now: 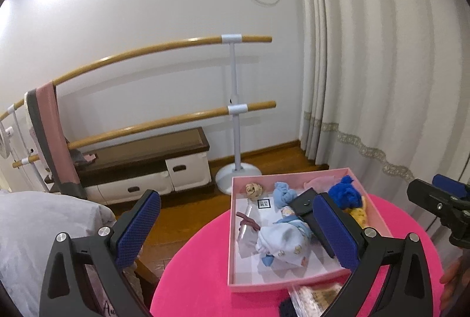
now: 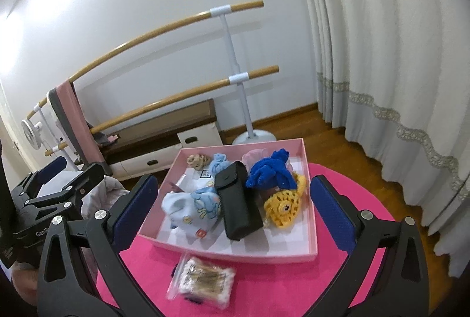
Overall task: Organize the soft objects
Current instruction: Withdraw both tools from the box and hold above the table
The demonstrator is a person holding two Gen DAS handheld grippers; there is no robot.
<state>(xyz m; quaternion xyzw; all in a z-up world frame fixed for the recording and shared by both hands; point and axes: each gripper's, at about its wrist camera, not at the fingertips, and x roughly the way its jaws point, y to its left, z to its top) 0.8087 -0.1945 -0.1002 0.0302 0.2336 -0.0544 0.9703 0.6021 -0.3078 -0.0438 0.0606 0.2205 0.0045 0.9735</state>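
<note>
The left tool (image 1: 236,224) has its two black arms spread wide apart, with nothing between the ribbed blue rubber pads (image 1: 138,224). The right tool (image 2: 232,210) stands just as wide, its textured blue pads (image 2: 333,211) clear of everything; both hang above the near edge of the table (image 2: 352,179), a round top covered in bright pink felt-like cloth.

In the middle of the right wrist frame sits one shallow square pink box (image 2: 235,249) of stiff card with a pale lining, and the soft things lie inside it. Counted there: one black rectangular case (image 2: 238,207) with a snap, smooth and leather-like, lying diagonally across the middle; one light blue printed cloth (image 2: 194,207) crumpled at lower left of the box; one small twisted blue cloth (image 2: 218,165) further back; one deep blue knitted bundle (image 2: 271,171), nubbly, at upper right; one yellow crocheted fish (image 2: 283,207) with an open mesh and a round eye below it; one beige ruffled scrunchie (image 2: 196,161) at the far corner; and a sheer pink fabric (image 2: 252,155) behind the blue knit.

In front of the box, at the bottom of the frame, lies one clear crinkled plastic bag (image 2: 202,281) of cotton swabs, flat on the table.

Behind stand two curved wooden bars (image 2: 164,29) on a white metal post, and pleated cream curtains (image 2: 382,38) with a lace band fill the right.
</note>
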